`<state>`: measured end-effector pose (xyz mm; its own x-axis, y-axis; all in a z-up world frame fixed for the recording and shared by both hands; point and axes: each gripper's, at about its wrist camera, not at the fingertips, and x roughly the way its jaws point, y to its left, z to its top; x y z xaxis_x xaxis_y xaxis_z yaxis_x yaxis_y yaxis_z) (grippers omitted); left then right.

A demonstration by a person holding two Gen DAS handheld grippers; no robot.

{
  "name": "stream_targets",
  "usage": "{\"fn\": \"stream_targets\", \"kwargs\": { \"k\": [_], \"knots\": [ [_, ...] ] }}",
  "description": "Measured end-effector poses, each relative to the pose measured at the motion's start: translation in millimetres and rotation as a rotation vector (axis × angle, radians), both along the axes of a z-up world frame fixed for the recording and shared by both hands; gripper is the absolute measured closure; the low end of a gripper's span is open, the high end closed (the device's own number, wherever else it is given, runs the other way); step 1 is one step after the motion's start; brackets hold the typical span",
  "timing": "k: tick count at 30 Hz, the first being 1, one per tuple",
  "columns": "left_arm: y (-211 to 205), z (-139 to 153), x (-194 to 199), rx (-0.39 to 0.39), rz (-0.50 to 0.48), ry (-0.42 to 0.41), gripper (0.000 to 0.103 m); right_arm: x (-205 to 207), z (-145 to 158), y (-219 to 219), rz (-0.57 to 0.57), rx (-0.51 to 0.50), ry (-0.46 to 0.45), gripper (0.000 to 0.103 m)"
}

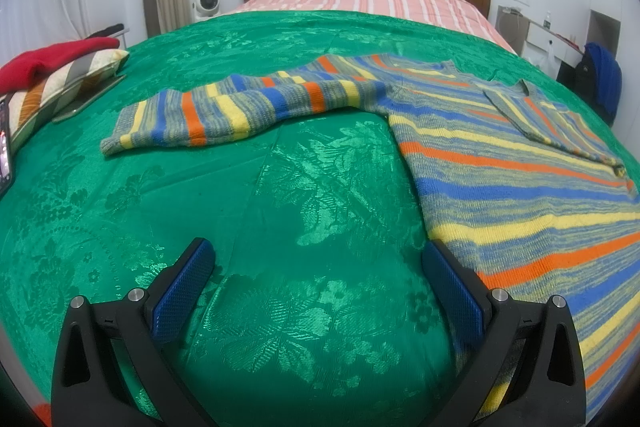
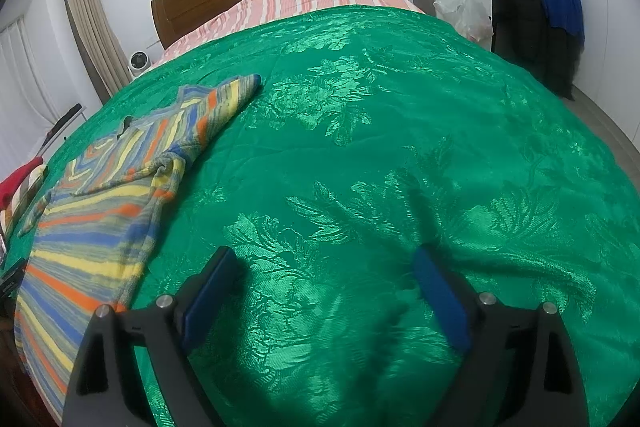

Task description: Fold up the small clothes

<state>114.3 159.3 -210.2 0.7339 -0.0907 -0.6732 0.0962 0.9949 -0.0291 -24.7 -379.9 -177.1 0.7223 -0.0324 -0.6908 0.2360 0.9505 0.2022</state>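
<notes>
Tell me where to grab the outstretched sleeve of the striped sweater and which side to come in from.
Take the sleeve at its cuff end, the free tip lying flat on the green bedspread. Probably come in with the left gripper, now open and empty, from the near side, low, pinching across the cuff's edge. The sleeve stretches away from the sweater's body, so lifting the tip lets it fold back across.

Striped sweater (image 1: 500, 163) lies flat on green bedspread (image 1: 280, 187).

A green bedspread (image 1: 280, 187) covered the bed, with a striped pillow (image 1: 60, 83) at its left edge.
</notes>
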Motion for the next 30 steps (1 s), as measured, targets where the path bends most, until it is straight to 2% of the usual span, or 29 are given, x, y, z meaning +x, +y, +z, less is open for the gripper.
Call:
{"fn": "stream_targets", "kwargs": {
  "k": [30],
  "knots": [
    [-0.8,-0.3,-0.2,0.005,0.001,0.010,0.000,3.4,-1.7,3.7,0.000,-0.023,0.017,0.012]
  ]
}}
